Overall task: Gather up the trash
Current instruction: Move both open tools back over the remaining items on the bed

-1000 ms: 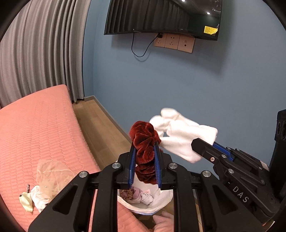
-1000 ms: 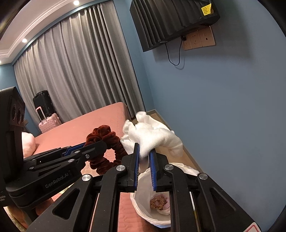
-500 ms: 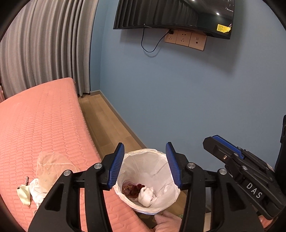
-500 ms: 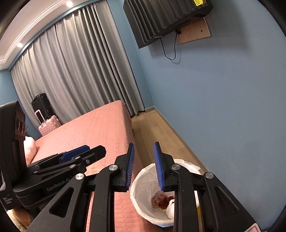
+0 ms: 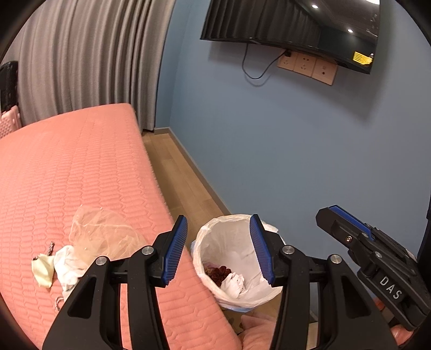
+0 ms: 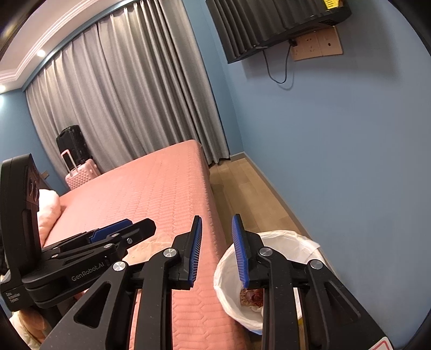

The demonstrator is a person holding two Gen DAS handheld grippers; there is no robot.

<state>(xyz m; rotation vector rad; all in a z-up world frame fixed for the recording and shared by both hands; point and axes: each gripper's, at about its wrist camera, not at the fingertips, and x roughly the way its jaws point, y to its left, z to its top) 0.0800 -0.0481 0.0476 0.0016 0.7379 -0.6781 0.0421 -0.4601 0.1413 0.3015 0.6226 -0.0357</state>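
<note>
A bin with a white liner stands on the floor beside the pink bed; it also shows in the right wrist view. Inside lie a dark red scrunchie and a white sock. My left gripper is open and empty above the bin. My right gripper is open and empty over the bin's left rim; it also shows in the left wrist view. On the bed lie a sheer net bag, a white cloth and a pale yellow scrap.
A blue wall rises right behind the bin, with a TV and sockets above. Wooden floor runs between bed and wall. Grey curtains, two suitcases and a pillow sit at the far side.
Both grippers opened and let go of the red scrunchie and the white sock, which dropped into the bin. Both grippers have since shifted slightly, tilting up and left.
</note>
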